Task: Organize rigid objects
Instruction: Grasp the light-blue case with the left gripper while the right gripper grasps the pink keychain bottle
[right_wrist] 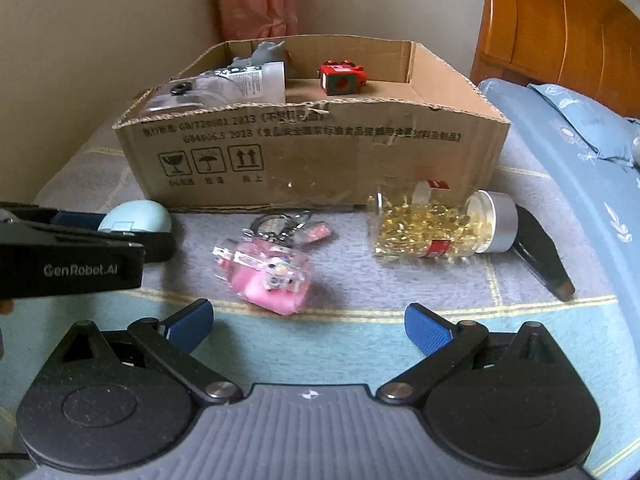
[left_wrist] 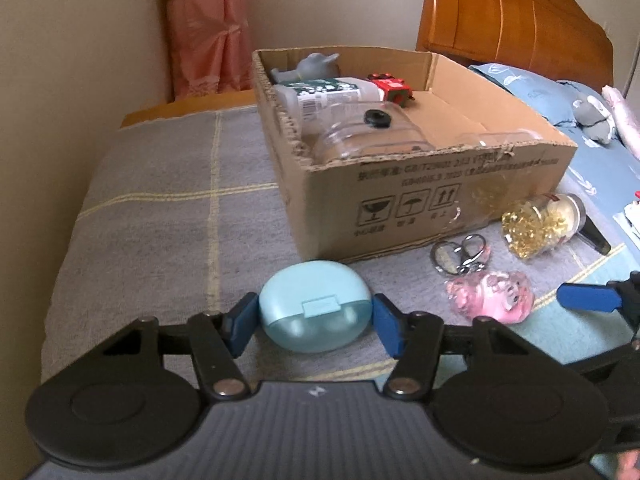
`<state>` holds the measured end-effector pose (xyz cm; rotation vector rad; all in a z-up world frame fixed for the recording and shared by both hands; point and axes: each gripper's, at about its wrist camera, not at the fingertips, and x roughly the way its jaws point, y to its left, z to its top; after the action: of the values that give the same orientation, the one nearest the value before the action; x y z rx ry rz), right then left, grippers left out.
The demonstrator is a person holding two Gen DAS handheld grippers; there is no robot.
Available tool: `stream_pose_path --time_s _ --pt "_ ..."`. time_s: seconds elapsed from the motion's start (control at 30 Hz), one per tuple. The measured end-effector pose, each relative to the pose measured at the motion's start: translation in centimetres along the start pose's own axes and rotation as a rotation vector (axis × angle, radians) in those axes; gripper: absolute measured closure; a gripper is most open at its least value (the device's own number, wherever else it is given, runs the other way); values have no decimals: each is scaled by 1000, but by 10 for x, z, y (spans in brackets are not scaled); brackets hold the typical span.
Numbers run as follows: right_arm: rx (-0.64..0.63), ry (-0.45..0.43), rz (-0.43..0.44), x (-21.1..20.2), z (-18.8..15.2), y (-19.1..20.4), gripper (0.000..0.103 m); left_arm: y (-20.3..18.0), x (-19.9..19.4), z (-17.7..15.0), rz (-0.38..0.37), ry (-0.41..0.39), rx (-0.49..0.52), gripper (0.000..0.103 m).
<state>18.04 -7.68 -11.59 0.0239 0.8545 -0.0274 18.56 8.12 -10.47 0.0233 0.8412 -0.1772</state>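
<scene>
My left gripper (left_wrist: 314, 320) is shut on a light blue earbud case (left_wrist: 314, 308), its blue pads touching both sides, low over the bed in front of a cardboard box (left_wrist: 420, 200). The case (right_wrist: 136, 218) and left gripper (right_wrist: 116, 228) also show at the left of the right wrist view. My right gripper (right_wrist: 308, 328) is open and empty, just short of a pink keychain toy (right_wrist: 272, 276). A clear jar of yellow capsules (right_wrist: 436, 224) lies on its side in front of the box (right_wrist: 320, 160).
The box holds a clear bottle (left_wrist: 360, 136), a labelled bottle (left_wrist: 328, 96), a grey toy (left_wrist: 312, 66) and a red toy (left_wrist: 392, 86). A black object (right_wrist: 540, 252) lies beside the jar. A blue pillow (right_wrist: 580, 128) and wooden headboard (right_wrist: 560, 32) stand at right.
</scene>
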Motion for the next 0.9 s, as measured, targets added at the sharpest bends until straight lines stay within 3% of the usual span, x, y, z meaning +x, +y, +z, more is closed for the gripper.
stream_pose_path --time_s 0.27,0.67,0.9 --pt "48 -16 -32 1 13 11 0 30 -8 -8 13 -4 -14 43" --pt "59 25 -103 6 10 -5 0 31 -9 -11 9 -14 13 43" --pt "-44 -1 -5 7 0 -10 0 29 -10 -11 18 -16 5 42"
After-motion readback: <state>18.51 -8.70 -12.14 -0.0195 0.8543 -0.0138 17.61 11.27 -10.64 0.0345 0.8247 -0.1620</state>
